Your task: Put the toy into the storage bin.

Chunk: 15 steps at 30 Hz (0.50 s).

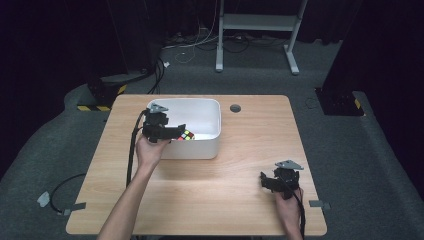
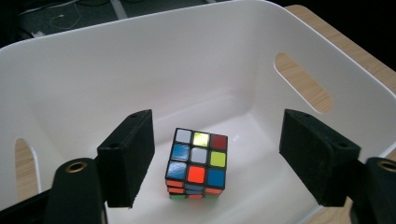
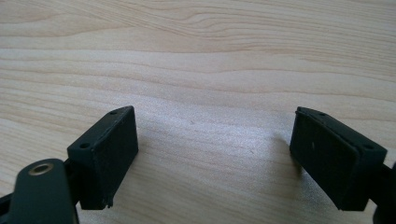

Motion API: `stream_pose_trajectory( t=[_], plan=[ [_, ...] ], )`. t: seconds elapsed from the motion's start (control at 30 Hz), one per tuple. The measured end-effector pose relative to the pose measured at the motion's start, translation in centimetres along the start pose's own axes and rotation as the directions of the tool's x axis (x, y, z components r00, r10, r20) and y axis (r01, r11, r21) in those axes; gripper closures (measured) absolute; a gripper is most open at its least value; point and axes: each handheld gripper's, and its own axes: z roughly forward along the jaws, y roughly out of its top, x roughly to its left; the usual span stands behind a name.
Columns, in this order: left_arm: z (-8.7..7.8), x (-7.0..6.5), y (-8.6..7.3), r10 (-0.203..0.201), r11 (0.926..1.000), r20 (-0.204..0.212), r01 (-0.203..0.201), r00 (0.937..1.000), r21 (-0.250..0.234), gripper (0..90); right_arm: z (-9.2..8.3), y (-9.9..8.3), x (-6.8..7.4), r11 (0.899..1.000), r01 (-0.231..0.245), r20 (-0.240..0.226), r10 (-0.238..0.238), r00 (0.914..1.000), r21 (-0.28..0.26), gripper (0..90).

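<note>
While spread over the cube [image 2: 197, 162] in the white bin [image 2: 140, 60], left claw [image 2: 212, 154] touches nothing, right claw [image 3: 215, 158] spread, empty.

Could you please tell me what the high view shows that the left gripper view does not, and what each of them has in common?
Only the high view takes in the whole wooden table, the right tongs resting open near its right edge, both forearms, and the grey floor with a metal stand behind. Only the left gripper view gives the close look: the left tongs stand open, their pads clear of the puzzle cube, which sits on the tub's floor, and the tub's slot handles are plain. Both share the white tub and the cube inside it.
</note>
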Motion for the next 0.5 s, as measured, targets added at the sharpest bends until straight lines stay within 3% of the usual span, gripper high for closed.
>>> stream_pose_trajectory(
  t=[0.5],
  plan=[
    [-0.77,0.16,-0.02,0.005,0.9999,-0.015,-0.005,0.9999,-0.015,23.1,0.00,0.00,0.00,1.000,0.000,0.000,0.000,1.0000,0.000,15.1]
  ],
)
